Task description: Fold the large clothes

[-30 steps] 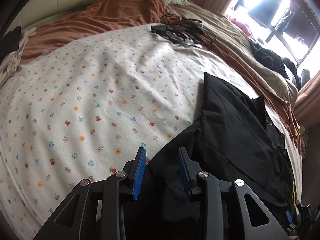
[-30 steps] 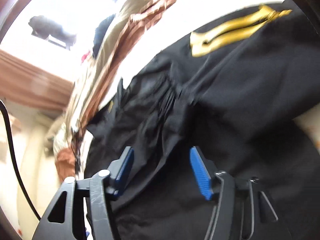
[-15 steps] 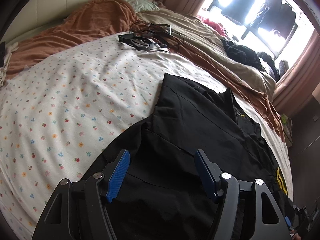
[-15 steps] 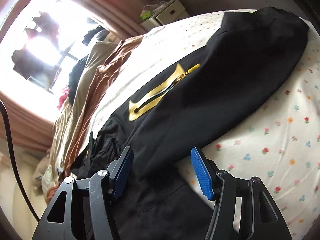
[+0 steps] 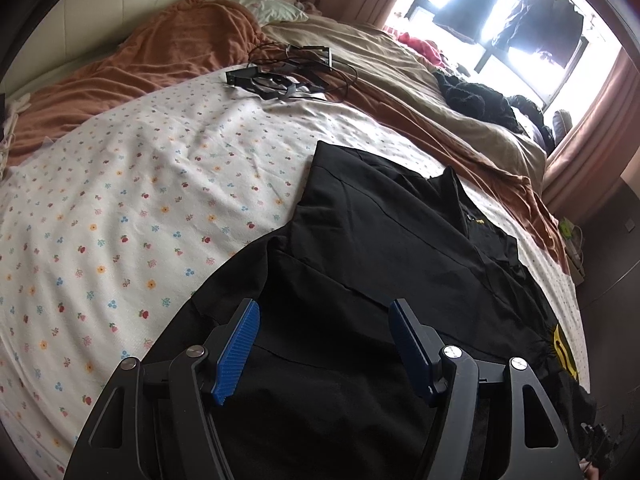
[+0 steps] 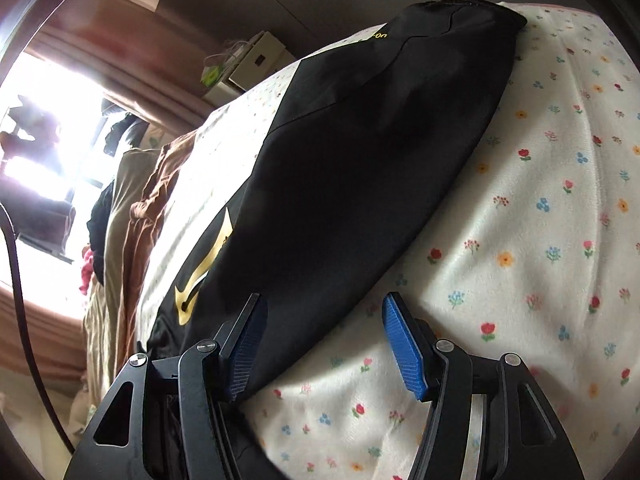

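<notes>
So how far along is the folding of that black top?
Partly done: the black garment lies spread on the floral sheet, one part folded over in a long band. Neither left gripper nor right gripper holds anything; both are open. Further folds remain.

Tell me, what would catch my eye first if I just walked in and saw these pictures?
A big black garment with yellow markings lies spread across the flowered bedsheet, filling the near side of the bed. Both the left gripper and the right gripper hover open over it, blue pads wide apart. Farther back, a tangle of black cables lies by a rust-coloured blanket, under a glaring window.
</notes>
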`<state>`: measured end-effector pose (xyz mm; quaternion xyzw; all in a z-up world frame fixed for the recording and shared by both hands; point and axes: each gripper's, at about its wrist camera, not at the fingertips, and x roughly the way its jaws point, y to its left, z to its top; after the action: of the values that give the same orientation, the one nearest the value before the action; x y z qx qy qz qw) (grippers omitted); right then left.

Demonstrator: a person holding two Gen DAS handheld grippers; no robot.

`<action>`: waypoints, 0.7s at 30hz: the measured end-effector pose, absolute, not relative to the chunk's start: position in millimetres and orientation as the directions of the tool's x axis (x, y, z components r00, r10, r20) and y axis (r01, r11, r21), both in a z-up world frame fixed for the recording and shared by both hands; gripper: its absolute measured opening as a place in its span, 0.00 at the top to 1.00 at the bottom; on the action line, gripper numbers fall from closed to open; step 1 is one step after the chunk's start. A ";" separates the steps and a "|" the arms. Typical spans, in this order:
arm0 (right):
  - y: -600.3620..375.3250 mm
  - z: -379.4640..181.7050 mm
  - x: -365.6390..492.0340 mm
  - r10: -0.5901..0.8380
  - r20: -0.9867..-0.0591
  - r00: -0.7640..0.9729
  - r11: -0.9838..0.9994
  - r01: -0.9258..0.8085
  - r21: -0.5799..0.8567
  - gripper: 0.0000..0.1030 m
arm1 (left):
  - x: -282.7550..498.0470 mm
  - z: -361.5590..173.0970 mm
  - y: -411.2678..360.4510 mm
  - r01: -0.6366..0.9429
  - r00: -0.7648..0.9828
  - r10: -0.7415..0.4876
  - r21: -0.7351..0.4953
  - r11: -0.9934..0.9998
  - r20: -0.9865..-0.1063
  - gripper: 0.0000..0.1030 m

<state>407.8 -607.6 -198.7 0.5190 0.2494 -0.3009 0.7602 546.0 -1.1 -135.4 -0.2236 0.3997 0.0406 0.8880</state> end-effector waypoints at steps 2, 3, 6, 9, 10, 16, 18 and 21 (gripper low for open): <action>-607.5 -196.1 414.6 -0.224 -0.676 0.702 0.298 0.710 0.638 0.43 | 545.6 -135.5 0.7 -0.253 0.677 -0.103 -0.361 0.897 -0.729 0.33; -609.4 -195.5 415.6 -0.240 -0.674 0.699 0.311 0.713 0.629 0.52 | 545.8 -135.8 1.6 -0.254 0.676 -0.103 -0.362 0.897 -0.729 0.33; -615.3 -194.6 414.9 -0.242 -0.660 0.711 0.329 0.700 0.633 0.92 | 546.2 -136.3 4.9 -0.261 0.676 -0.107 -0.372 0.891 -0.729 0.33; -605.5 -166.0 403.9 -0.275 -0.549 0.789 0.364 0.614 0.701 0.95 | 544.8 -134.7 7.8 -0.282 0.678 -0.086 -0.367 0.887 -0.730 0.33; -600.1 -152.6 404.0 -0.288 -0.520 0.804 0.394 0.594 0.701 0.95 | 544.0 -133.6 8.6 -0.283 0.681 -0.084 -0.367 0.886 -0.727 0.33; -543.6 -78.5 415.8 -0.242 -0.358 0.902 0.565 0.431 0.704 0.95 | 538.1 -121.7 10.6 -0.257 0.715 -0.104 -0.399 0.880 -0.691 0.33; -521.9 -62.5 423.0 -0.205 -0.318 0.926 0.608 0.375 0.700 0.95 | 537.6 -118.0 9.6 -0.250 0.721 -0.113 -0.408 0.878 -0.684 0.33; -490.4 -46.7 432.7 -0.146 -0.281 0.949 0.659 0.305 0.687 0.95 | 535.4 -114.3 11.1 -0.233 0.729 -0.136 -0.430 0.872 -0.671 0.33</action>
<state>432.7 -490.4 -46.7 0.3936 0.1009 -0.1246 0.9052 535.4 11.1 -114.3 -0.2512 0.3670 0.0269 0.8953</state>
